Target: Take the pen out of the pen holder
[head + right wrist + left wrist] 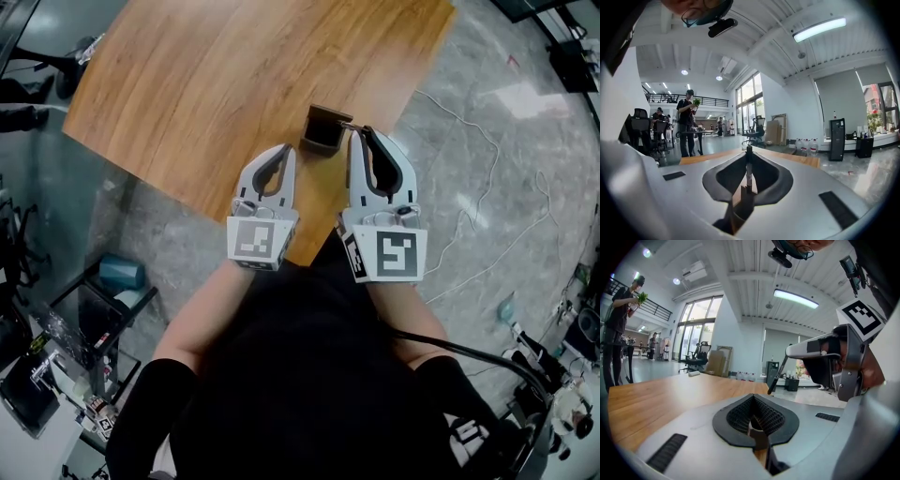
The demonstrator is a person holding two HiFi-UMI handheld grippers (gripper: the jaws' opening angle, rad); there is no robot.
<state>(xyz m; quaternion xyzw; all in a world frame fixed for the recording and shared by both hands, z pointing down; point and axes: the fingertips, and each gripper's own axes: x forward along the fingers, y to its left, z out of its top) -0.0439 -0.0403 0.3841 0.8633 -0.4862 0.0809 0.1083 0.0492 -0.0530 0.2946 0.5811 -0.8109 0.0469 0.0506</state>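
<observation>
A dark brown pen holder (322, 130) stands near the wooden table's (216, 84) right front edge. My right gripper (357, 133) is just right of the holder, shut on a thin dark pen (748, 165) that stands upright between its jaws. From the left gripper view the pen (776, 375) hangs slanted below the right gripper's fingertips (793, 350). Its lower end is close to the holder's rim; I cannot tell whether it is still inside. My left gripper (281, 152) hovers left of the holder, shut and empty, its tips (754, 396) together over the table.
The table's right edge runs just beside the right gripper, with grey marbled floor (487, 187) and loose cables beyond. People stand at a far desk (689, 123). An office chair (696, 359) and boxes sit at the back of the room.
</observation>
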